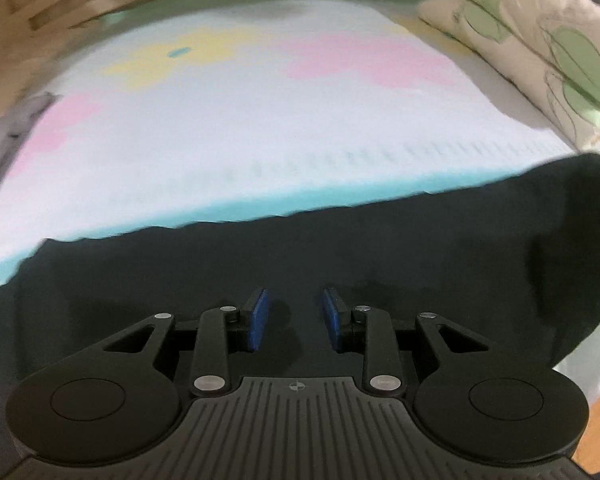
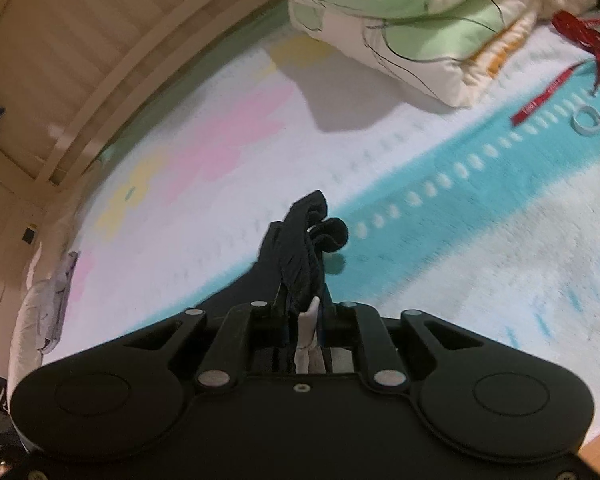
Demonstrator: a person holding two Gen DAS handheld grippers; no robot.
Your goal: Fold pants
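Early in the fold, by the look of it; pants (image 1: 300, 256) spread as one broad dark sheet across the near part of the bed (image 1: 260, 128), over its pale cover with pink and yellow patches and a teal stripe; far edge of the cloth running roughly straight across the left wrist view, right end bulging up toward the leaf-print quilt (image 1: 540, 40); no finished crease or stacked layer discernible in either view, so folding proper judged still to do. Right tool (image 2: 306, 316) pressed together on a bunched edge of the pants (image 2: 304, 248); gathered black cloth standing up out of the fingers and curling over at its tip, rest of the garment trailing down and left below the tool body; a pale strip also caught between the fingers, perhaps a label or drawstring, not certain. Left tool (image 1: 294, 320) partly spread, blue pads (image 1: 258, 318) apart with nothing between them; dark cloth directly beneath and ahead, contact with it not determinable; left view motion-blurred. Remaining, as judged: a second grip by the left tool, then carrying the held edge over onto the rest and flattening. Clutter on the bed well beyond the pants in the right wrist view: red ribbon (image 2: 580, 40) and a small pale ring (image 2: 586, 120), clear of the fold area.
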